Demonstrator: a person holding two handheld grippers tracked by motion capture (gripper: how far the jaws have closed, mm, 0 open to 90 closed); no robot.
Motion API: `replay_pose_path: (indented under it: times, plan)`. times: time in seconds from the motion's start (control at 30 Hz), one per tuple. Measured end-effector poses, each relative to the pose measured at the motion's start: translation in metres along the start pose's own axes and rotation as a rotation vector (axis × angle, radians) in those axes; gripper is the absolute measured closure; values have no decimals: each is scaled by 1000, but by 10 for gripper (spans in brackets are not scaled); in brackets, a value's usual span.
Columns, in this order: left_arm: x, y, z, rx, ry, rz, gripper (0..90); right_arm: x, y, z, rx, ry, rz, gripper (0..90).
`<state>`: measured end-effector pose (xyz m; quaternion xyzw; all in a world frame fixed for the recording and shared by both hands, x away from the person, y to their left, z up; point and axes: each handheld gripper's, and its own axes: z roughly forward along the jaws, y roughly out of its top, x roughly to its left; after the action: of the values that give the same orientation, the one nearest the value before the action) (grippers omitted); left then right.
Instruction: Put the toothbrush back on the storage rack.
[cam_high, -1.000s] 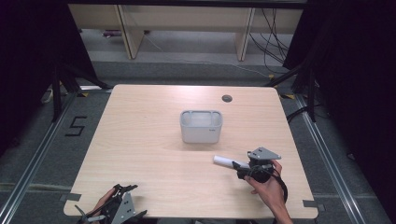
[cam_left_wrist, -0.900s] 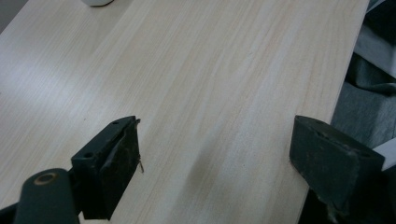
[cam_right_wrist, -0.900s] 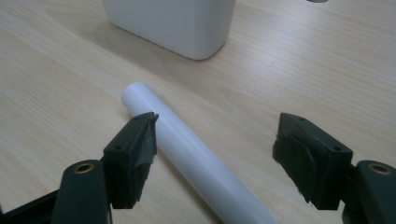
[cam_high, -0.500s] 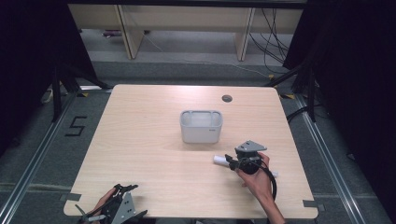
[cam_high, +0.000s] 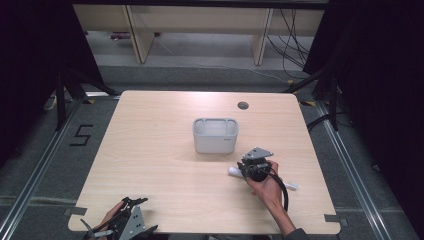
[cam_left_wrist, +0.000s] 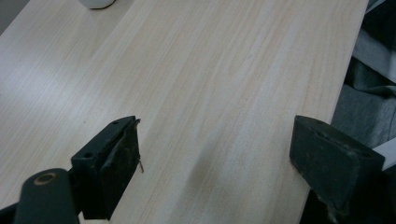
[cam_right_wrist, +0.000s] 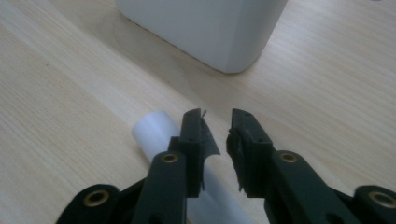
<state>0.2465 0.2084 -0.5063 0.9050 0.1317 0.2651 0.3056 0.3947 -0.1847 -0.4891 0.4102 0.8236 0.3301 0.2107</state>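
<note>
A: Count, item by item?

B: One table (cam_high: 165, 150), light wood. One bin (cam_high: 215, 135), white, open-topped, upright near the table's middle. One tube (cam_high: 234, 171), white, lying flat on the table just near and right of the bin, apart from it. One dark round hole (cam_high: 243, 105) in the tabletop, far side, right of centre. Two grippers, one per hand.

A: Right gripper?

B: Right gripper (cam_high: 246, 169) sits low over the tube, on the right half of the table. In the right gripper view its jaws straddle the tube (cam_right_wrist: 156, 130), which passes under and between them, its round end sticking out on the left. The jaws have just been closing and now stand narrow, a slim gap left. Whether the pads press the tube I cannot tell. The bin (cam_right_wrist: 205, 28) stands just beyond.

A: Left gripper?

B: Left gripper (cam_high: 131, 218) at the near left edge of the table, jaws wide apart, nothing between them. In the left gripper view bare table (cam_left_wrist: 210, 93) lies between the pads.

A: Changes against the earlier entry?

B: The right gripper has shifted left along the tube, closer to the bin, leaving less of the tube showing on its left. Left gripper, bin and hole unchanged in place.
</note>
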Motion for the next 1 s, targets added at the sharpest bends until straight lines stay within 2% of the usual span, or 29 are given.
replay_pose_path:
  times: [0.03,0.07,0.1,0.17,0.27,0.33,0.37,0.4,0.43,0.5,0.53,0.57,0.63,0.7,0.73,0.77,0.8,0.97,1.0]
  plan:
    - [0,0,0,0,0,0,156,0,0,0,0,0,0,779]
    - [-1,0,1,-11,18,-2,156,-1,1,1,-18,-2,-20,795]
    - [0,1,1,-8,4,0,156,0,2,4,-20,-6,-32,823]
    - [-1,0,1,-6,16,-2,156,3,2,6,0,13,-22,844]
    - [0,0,0,-10,6,-9,156,4,3,7,1,19,-22,853]
    - [0,0,0,-9,5,-7,156,5,4,8,4,16,-29,862]
    - [0,0,-1,-7,-6,-7,156,5,5,8,6,13,-50,866]
    - [0,1,0,-13,-5,-9,156,6,5,8,16,18,-31,867]
    - [-1,1,1,-16,7,-8,155,6,4,10,16,11,-41,868]
    - [0,1,0,-6,1,-1,156,6,4,11,18,13,-45,869]
    - [-1,1,1,-14,15,-8,155,7,5,11,25,20,-34,872]
    - [-2,0,2,-21,41,-9,156,6,4,12,22,17,-59,873]
    - [0,0,0,-12,7,-2,156,7,4,13,23,19,-67,875]
    - [-1,1,0,-19,12,-4,156,8,4,13,33,21,-56,875]
    - [0,1,0,-15,8,-1,155,8,3,14,28,19,-67,875]
    - [-1,1,0,-21,24,2,156,8,3,14,28,24,-78,875]
    - [0,1,-1,-10,4,6,156,9,4,13,34,30,-79,875]
    - [0,1,0,-15,13,1,156,12,3,12,47,40,-70,875]
    - [0,1,-1,-12,13,2,156,12,3,13,48,41,-88,875]
